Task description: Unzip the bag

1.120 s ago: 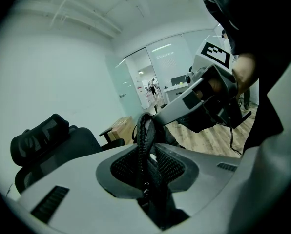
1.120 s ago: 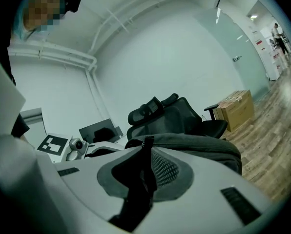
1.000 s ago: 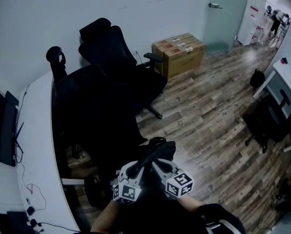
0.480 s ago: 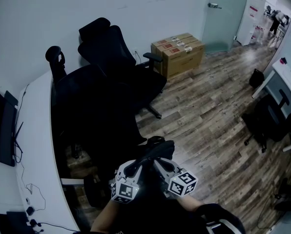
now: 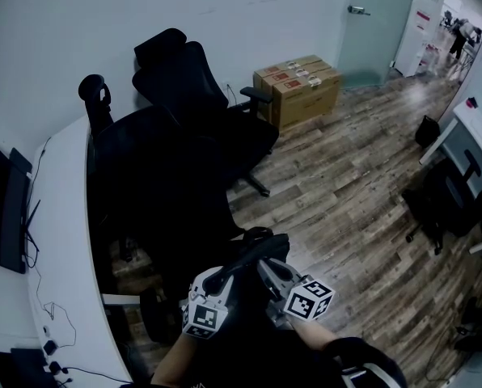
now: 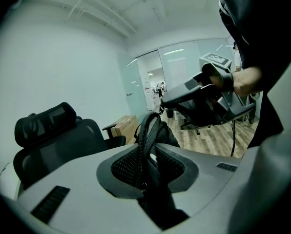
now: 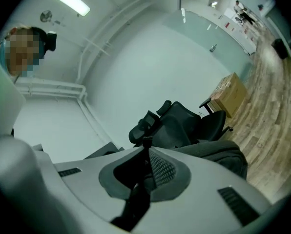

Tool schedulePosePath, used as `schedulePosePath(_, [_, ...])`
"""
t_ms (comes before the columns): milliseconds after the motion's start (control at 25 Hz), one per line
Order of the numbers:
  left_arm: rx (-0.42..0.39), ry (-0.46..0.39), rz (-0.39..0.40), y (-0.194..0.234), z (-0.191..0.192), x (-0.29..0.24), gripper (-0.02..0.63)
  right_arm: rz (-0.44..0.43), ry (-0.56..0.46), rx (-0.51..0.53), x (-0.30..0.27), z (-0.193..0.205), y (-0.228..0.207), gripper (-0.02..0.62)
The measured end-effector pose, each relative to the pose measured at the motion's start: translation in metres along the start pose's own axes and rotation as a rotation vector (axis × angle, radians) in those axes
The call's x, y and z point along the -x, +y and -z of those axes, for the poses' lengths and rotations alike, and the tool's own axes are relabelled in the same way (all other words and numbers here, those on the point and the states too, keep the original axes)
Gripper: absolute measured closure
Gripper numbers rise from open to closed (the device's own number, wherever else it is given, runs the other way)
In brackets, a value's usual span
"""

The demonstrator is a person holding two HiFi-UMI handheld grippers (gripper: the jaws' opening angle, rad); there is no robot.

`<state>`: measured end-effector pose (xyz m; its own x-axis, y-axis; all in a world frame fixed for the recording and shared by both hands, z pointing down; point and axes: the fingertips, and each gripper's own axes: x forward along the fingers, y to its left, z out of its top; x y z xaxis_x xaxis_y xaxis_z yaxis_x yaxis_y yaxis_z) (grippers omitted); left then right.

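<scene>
Moved since a second ago: the right gripper [image 5: 265, 267] had rolled, its marker cube [image 5: 310, 299] tipping and drifting a little rightward in the head view; the left gripper [image 5: 221, 277] had scarcely stirred.
Bag: the black bag [image 5: 261, 247] was held up off the wooden floor [image 5: 346, 184], close in front of the person, between the two grippers and near the white desk [image 5: 63, 217].
Left gripper: narrow, pinched on the bag's zipped edge, with the zip track [image 6: 144, 140] looping up out of its jaws.
Right gripper: closed almost right down on a dark tab [image 7: 140, 189] of the bag. I took it for the zip pull, though it was too dark to be sure.
Done so far: both holds looked set, one to steady and one to draw.
Left to do: nearly all of it, by my reckoning. The track looked still meshed, no opening showed, and the run along it remained.
</scene>
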<state>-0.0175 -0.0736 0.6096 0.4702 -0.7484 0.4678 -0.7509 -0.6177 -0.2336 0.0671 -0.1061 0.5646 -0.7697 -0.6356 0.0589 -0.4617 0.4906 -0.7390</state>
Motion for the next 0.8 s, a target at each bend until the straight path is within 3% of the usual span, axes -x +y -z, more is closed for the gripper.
schedulePosePath(800, [0.065, 0.019, -0.07, 0.02, 0.026, 0.025, 0.5, 0.099, -0.006, 0.013, -0.011, -0.005, -0.039, 0.541])
